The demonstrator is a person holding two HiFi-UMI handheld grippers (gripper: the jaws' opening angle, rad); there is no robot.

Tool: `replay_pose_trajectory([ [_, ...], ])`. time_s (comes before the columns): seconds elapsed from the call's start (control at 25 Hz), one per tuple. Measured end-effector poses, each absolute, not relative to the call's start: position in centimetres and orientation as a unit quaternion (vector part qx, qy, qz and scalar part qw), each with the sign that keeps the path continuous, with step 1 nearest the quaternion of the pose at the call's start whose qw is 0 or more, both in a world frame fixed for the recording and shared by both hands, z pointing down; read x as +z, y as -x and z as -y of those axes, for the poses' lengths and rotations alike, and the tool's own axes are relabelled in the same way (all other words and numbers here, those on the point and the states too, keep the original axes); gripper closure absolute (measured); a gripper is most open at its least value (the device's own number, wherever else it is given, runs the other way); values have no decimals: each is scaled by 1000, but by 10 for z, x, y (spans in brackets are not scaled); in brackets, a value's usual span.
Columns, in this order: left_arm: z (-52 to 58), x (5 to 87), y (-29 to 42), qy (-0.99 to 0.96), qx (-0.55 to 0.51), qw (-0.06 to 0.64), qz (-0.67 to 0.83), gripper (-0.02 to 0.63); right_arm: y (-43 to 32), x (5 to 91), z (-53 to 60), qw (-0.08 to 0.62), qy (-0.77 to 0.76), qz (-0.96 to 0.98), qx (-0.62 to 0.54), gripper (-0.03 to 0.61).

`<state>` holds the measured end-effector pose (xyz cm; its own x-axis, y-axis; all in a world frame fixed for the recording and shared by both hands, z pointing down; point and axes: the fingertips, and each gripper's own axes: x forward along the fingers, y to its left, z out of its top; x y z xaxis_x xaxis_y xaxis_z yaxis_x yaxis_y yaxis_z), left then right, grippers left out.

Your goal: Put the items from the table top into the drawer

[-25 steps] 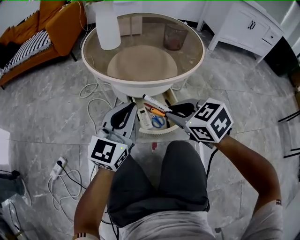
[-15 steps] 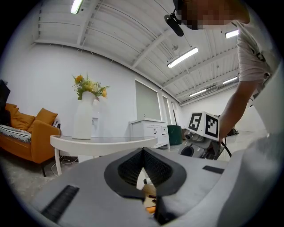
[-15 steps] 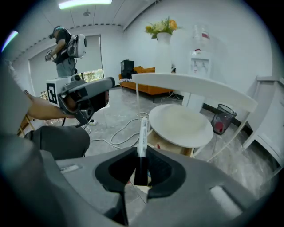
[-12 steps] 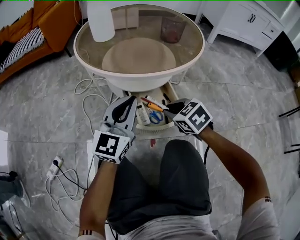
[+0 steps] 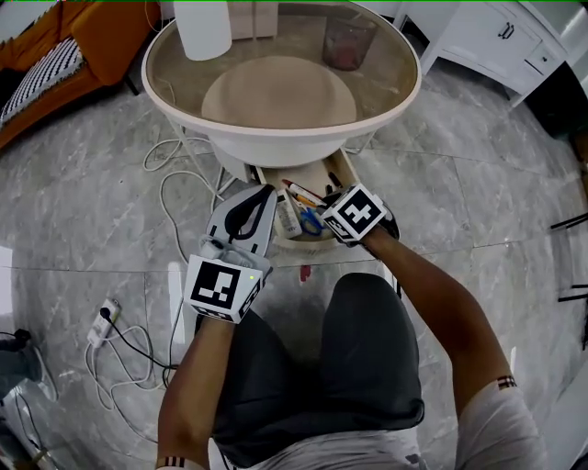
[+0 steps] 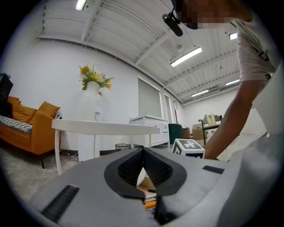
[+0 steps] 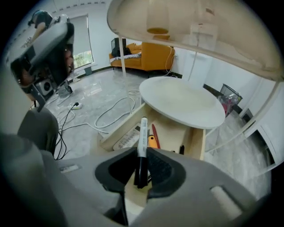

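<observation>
Under the round glass-topped table [image 5: 276, 145] a wooden drawer [image 5: 344, 172] stands pulled out. My right gripper [image 7: 142, 151] is shut on a white marker [image 7: 143, 131] with a black cap, which points down over the drawer [image 7: 195, 133]. Inside lie a white remote-like piece [image 7: 126, 138], an orange item [image 7: 153, 142] and a red pen [image 7: 155, 130]. In the head view the right gripper's marker cube [image 5: 354, 213] covers its jaws above the drawer. My left gripper [image 5: 265, 193] hangs at the drawer's left, held level. Its jaws [image 6: 143, 150] meet at the tips with nothing between them.
A white vase [image 5: 202, 27] stands on the table's far left, and a waste bin [image 5: 347, 41] shows through the glass. Cables [image 5: 170, 188] and a power strip [image 5: 103, 321] lie on the floor at the left. An orange sofa [image 5: 55, 46] and a white cabinet [image 5: 496, 37] stand behind.
My right gripper has dropped with the marker from above the drawer's front edge down toward its inside, tilting more steeply. The left gripper has sunk a little beside the drawer.
</observation>
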<state>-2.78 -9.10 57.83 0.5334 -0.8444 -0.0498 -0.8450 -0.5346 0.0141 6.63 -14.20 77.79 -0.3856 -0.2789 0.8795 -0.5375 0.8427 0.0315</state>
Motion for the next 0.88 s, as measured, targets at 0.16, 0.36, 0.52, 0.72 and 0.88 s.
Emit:
replay_pose_trajectory([
  [0.16,89,581,32,876,22,5,-483,614,-61,799,153,516,-255,805,142,509],
  [0.36,83,580,37,875,16,3,-483,614,-55,824,156,541,-256,785,159,508],
  [0.52,79,580,44,872,12,0,-489,614,-54,838,161,555,-261,772,165,508],
  [0.72,77,581,52,869,12,-6,-495,614,-53,846,162,566,-264,761,176,506],
  [0.88,77,584,54,869,11,-5,-495,614,-52,850,163,573,-259,756,181,502],
])
